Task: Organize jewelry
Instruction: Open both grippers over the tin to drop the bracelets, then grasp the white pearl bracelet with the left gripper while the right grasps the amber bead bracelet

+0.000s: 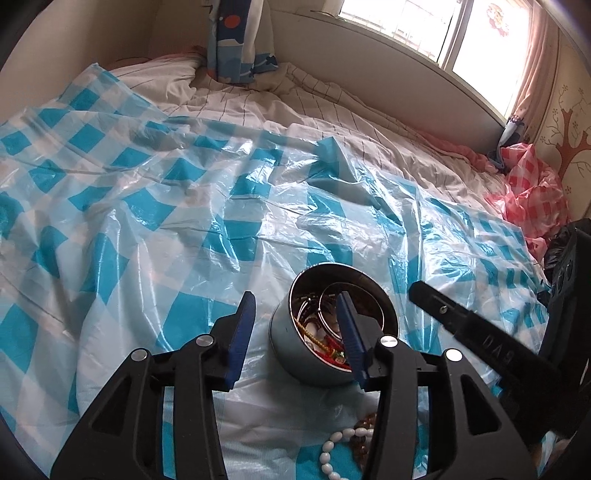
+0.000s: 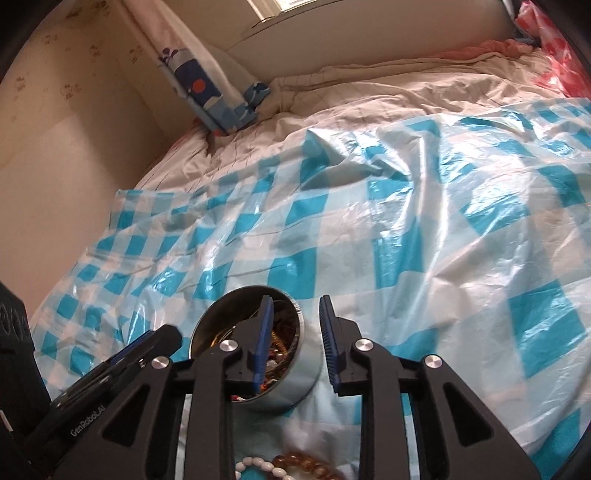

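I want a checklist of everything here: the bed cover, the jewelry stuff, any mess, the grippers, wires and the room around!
Surface: crinkled blue-and-white checked plastic sheet spread over a bed.
Job's things: round metal tin, lid off, holding bangles and red and gold pieces; white bead bracelet and brown bead bracelet lie on the sheet in front of it.
Clutter: crumpled red checked plastic at the bed's far edge.
Grippers: left gripper open, astride the tin's rim, one finger inside; right gripper open, also astride the rim, holding nothing.
Cables: nothing seen.
Surroundings: window, patterned curtain, wall.
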Available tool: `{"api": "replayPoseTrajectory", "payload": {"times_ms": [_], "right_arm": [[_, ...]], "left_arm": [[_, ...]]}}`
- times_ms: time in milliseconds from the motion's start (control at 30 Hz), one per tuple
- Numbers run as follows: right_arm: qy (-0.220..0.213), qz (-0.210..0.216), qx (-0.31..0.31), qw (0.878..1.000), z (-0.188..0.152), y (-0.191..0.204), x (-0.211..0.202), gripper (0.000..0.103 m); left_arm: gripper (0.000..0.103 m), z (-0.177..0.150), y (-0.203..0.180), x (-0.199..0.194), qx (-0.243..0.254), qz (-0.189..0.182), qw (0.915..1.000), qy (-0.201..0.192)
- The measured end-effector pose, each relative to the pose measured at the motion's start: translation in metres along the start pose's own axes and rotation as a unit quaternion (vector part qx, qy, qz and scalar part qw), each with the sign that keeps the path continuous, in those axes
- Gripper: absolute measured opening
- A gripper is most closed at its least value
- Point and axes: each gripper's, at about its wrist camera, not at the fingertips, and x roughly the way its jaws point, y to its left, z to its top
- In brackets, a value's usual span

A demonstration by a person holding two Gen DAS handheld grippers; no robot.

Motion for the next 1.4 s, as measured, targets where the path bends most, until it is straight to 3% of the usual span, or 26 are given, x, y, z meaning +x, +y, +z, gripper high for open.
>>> {"api": "replayPoseTrajectory", "payload": {"times_ms": [233,367,667,1000,1067,1100,1200,1300,1333,1400], "right_arm": [[0.013,-0.02,0.019,1.0,-0.001,-0.02,-0.014,0.027],[0.037,-0.032,0.025,0.998,-0.007,-0.031,-0.018,0.028],[0.115,-0.033,-0.036,0.992,-0.049,-0.022,-0.034,0.028],[0.154,-0.068,-0.11,0.979,-0.08,-0.003,-0.03,0.028],[0.159,-0.084,-0.134,0.975,-0.084,0.001,-0.026,0.028],[0.16,-0.095,-0.152,0.971,-0.087,0.006,-0.024,0.028],[0.165,-0.116,-0.194,0.96,-0.094,0.017,-0.021,0.028],[0.163,-0.129,-0.229,0.951,-0.099,0.025,-0.02,0.024],[0.165,-0.125,-0.234,0.95,-0.101,0.027,-0.019,0.016],[0.169,-0.105,-0.215,0.956,-0.098,0.023,-0.02,0.012]], "left_arm": [[0.043,-0.012,-0.001,-0.009,0.006,0.008,0.9997,0.02],[0.043,-0.03,-0.007,-0.015,0.036,0.007,0.998,0.052],[0.043,-0.071,-0.028,-0.008,0.108,0.006,0.9863,0.125],[0.043,-0.089,-0.042,0.002,0.158,0.026,0.9766,0.143],[0.01,-0.093,-0.047,0.001,0.18,0.027,0.9724,0.147],[0.007,-0.093,-0.049,0.001,0.184,0.03,0.9713,0.148],[0.007,-0.09,-0.042,-0.001,0.178,0.056,0.9721,0.142],[0.007,-0.084,-0.027,-0.003,0.152,0.059,0.9765,0.141],[0.007,-0.083,-0.024,-0.004,0.147,0.055,0.9775,0.141],[0.007,-0.08,-0.02,-0.005,0.128,0.038,0.9808,0.142]]}}
